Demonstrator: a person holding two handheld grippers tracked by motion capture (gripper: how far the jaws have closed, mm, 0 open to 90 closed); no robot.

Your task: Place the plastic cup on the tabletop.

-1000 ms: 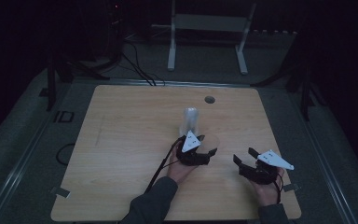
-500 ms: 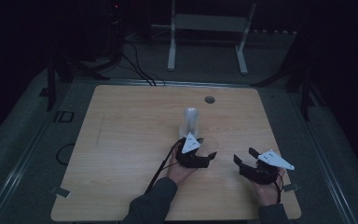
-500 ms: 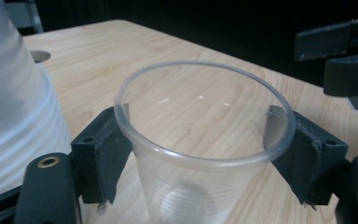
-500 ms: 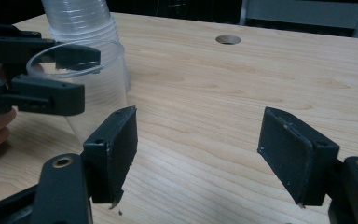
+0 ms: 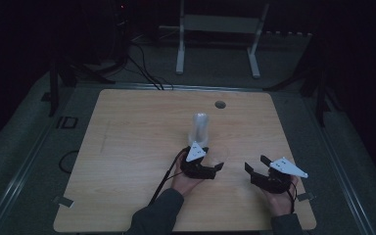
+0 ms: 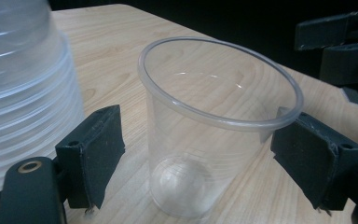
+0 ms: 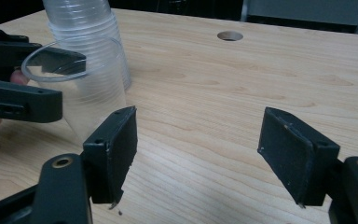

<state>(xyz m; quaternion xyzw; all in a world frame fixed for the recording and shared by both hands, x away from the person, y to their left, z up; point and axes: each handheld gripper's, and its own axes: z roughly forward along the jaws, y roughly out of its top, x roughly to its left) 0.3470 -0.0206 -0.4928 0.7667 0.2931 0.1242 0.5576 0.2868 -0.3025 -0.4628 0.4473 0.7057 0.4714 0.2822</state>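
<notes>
A single clear plastic cup [image 6: 214, 140] stands upright on the wooden table [image 5: 127, 147]. My left gripper [image 6: 205, 154] is open around it. Its left pad [image 6: 95, 154] stands a little off the cup's wall, and its right pad [image 6: 314, 156] sits at or against the rim. A tall stack of clear cups [image 6: 23, 88] stands just to the cup's left, and also shows in the high view [image 5: 200, 128]. My right gripper [image 7: 205, 149] is open with nothing between its pads, and lies near the front right of the table [image 5: 257, 165]. From there I see the left gripper [image 7: 23, 93] around the single cup [image 7: 88, 88].
A round hole [image 5: 220, 104] lies in the tabletop behind the stack. A black cable [image 5: 164, 176] trails from the left gripper toward the front edge. Beyond the table stand a white frame [image 5: 215, 29] and dark stands on the floor.
Almost nothing differs. The left gripper has edged slightly toward the near side of the table beside the stack. The right gripper has held still.
</notes>
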